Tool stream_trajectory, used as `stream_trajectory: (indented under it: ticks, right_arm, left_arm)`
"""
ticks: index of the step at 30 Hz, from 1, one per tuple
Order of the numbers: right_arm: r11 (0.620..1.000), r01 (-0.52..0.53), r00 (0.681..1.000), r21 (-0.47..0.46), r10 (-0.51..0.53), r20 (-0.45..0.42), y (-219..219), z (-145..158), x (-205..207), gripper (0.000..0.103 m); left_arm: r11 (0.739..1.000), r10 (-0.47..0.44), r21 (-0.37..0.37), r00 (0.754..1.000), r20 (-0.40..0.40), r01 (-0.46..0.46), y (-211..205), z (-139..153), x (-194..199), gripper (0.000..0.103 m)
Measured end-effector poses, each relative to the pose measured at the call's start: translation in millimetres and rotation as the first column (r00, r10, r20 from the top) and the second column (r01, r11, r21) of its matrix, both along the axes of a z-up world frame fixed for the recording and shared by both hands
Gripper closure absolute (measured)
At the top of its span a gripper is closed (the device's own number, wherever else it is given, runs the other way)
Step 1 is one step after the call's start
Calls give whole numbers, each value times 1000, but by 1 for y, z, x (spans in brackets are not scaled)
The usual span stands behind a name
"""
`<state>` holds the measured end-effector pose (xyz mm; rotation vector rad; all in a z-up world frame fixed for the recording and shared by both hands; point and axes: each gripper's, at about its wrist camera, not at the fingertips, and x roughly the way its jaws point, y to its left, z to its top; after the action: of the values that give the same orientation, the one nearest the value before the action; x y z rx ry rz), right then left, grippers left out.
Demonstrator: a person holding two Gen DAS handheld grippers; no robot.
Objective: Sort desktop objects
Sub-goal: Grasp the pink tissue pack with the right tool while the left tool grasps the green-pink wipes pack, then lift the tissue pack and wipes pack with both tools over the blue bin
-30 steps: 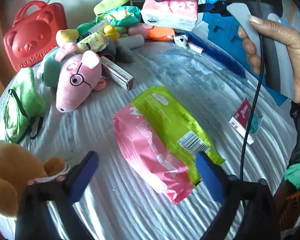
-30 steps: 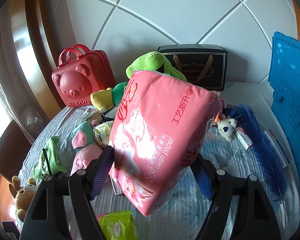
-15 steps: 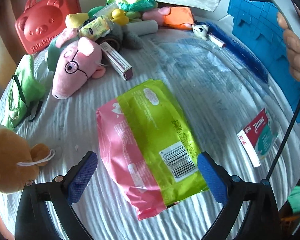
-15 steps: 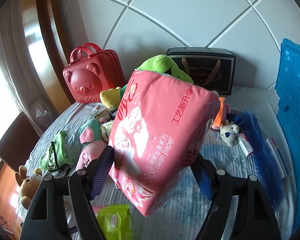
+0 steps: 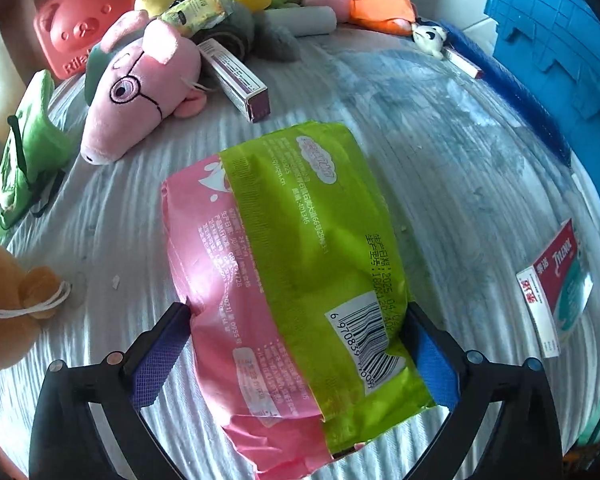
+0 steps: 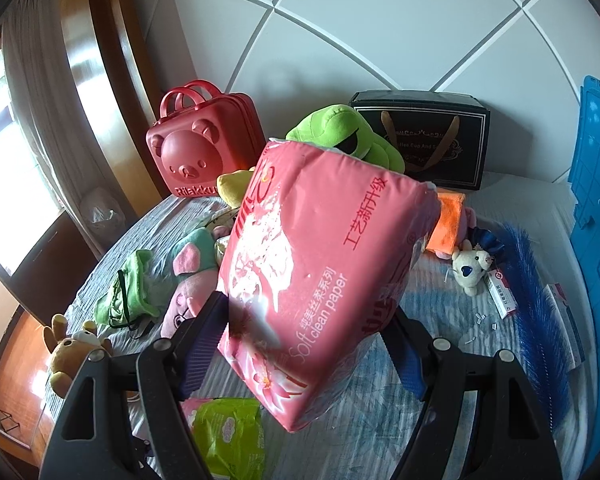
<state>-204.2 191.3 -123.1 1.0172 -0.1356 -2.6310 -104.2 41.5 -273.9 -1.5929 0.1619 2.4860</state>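
Observation:
Two flat wipe packs lie side by side on the striped cloth, a pink pack (image 5: 216, 280) and a green pack (image 5: 312, 240) overlapping it. My left gripper (image 5: 296, 332) is open, low over them, one fingertip against the pink edge and the other against the green edge. In the right wrist view my right gripper (image 6: 312, 344) is shut on a pink soft tissue pack (image 6: 320, 264), held tilted in the air above the table. The green pack (image 6: 228, 432) shows below it.
A pink pig plush (image 5: 140, 84), purple carton (image 5: 240, 80), red bear case (image 5: 88, 20) and a toy heap fill the far side. A blue crate (image 5: 560, 40) stands right, a Tylenol box (image 5: 556, 292) near it. A brown bear (image 5: 4, 300) and green pouch (image 5: 24, 160) lie left.
My left gripper has come forward and down until its fingers flank the two wipe packs. The right gripper, still holding the tissue pack, has left the left wrist view.

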Motion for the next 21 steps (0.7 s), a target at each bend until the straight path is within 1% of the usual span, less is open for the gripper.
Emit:
stream_trajectory:
  ticks: [1, 3, 4, 9, 12, 15, 18, 21]
  right_arm:
    - [1000, 0, 1000, -1, 0, 2, 0, 0, -1, 28]
    - [1000, 4, 1000, 5, -4, -6, 0, 2, -1, 28]
    - [1000, 6, 1000, 11, -6, -9, 0, 3, -1, 28]
    - [999, 23, 1000, 31, -24, 14, -3, -7, -3, 28]
    - [998, 36, 999, 50, -38, 32, -5, -17, 0, 28]
    - [998, 52, 997, 47, -54, 51, -3, -25, 4, 28]
    - [997, 68, 996, 35, -69, 49, -1, -25, 12, 28]
    - [996, 82, 996, 33, -83, 26, 3, -15, 23, 28]
  left_arm:
    - [1000, -8, 3, 1000, -7, 8, 0, 2, 2, 3]
    - [1000, -26, 12, 999, -31, 26, 0, 8, 7, 19]
    - [999, -36, 3, 998, -44, 36, 1, 11, 10, 22]
    - [997, -68, -28, 995, -71, 66, -1, 21, 15, 28]
    - [997, -67, -39, 993, -96, 63, -5, 29, 14, 29]
    - [997, -65, -50, 990, -122, 60, -9, 36, 12, 30]
    - [997, -64, -61, 987, -147, 56, -13, 44, 11, 30]
    - [996, -65, -70, 983, -174, 54, -16, 53, 10, 31]
